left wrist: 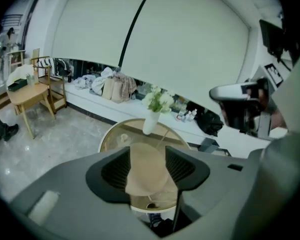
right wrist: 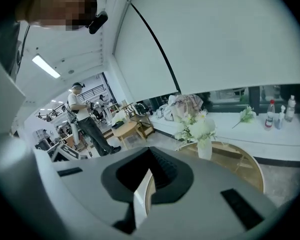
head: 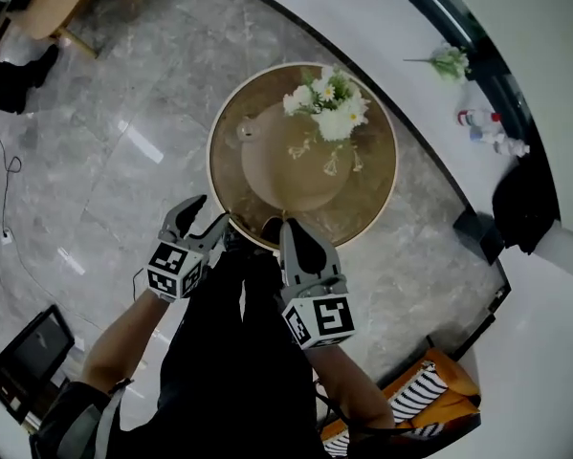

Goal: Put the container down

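The small clear glass container (head: 243, 132) is sitting on the round gold-rimmed glass tabletop (head: 363, 204), near its left edge, and nothing's touching it. Toward the far right edge there's a white vase of white flowers (head: 332, 113). I can see the tan domed table base (head: 286, 175) through the glass. My left gripper (head: 211, 211) hangs at the near edge, claw fairly wide and empty, well apart from the container. The right gripper (head: 291, 229) is just beside it, its claw a narrow slit with nothing in it.

A round glass bench (head: 212, 161) stands on the grey floor (head: 123, 161). On it, a vase of white flowers (head: 332, 113) stands near the far edge.
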